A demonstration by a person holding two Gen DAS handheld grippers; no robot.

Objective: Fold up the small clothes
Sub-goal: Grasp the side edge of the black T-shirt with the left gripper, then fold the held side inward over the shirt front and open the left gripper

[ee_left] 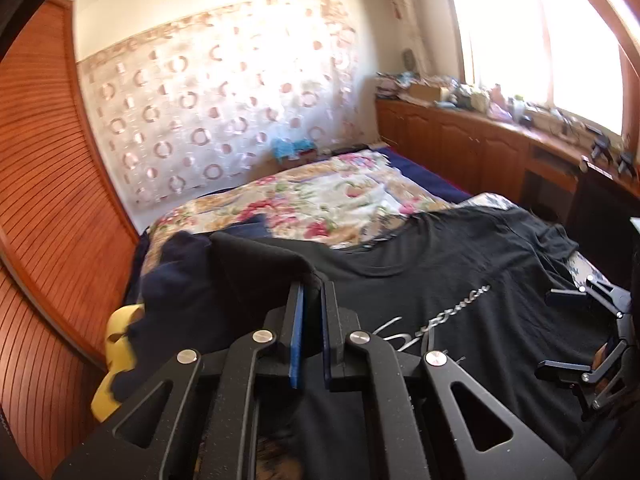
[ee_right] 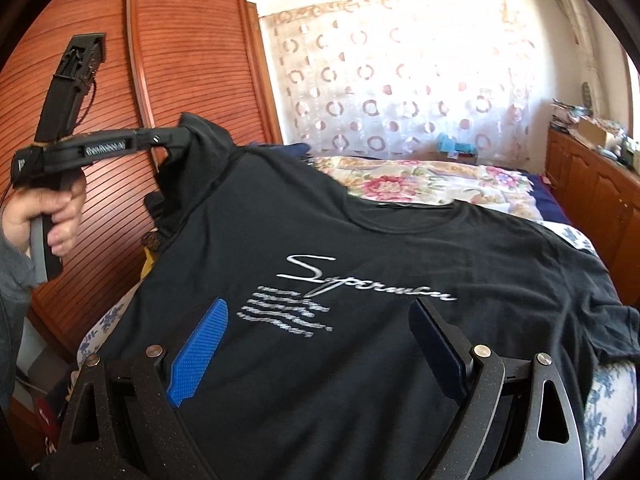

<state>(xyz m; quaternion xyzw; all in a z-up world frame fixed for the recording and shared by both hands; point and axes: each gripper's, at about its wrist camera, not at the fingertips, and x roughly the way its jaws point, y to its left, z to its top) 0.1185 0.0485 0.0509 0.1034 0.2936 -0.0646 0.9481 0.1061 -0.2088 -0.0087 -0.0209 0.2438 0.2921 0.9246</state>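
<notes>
Sleeve [ee_right: 200, 132] pinched in my left gripper [ee_left: 312, 292]; I'd carry it flat across the shirt [ee_right: 360, 240], right gripper [ee_right: 320, 320] spread wide.

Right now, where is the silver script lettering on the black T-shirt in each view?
Left wrist: silver script lettering right of centre, partly hidden behind the left gripper.
Right wrist: lettering at centre, above the open right gripper.
Shared landmark: floral bedspread beyond the black T-shirt.

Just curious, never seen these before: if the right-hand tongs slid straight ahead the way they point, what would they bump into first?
Probably the black T-shirt itself. The open right tongs aim low over its silver chest lettering, so they would likely touch that cloth first, though depth is hard to judge.
</notes>
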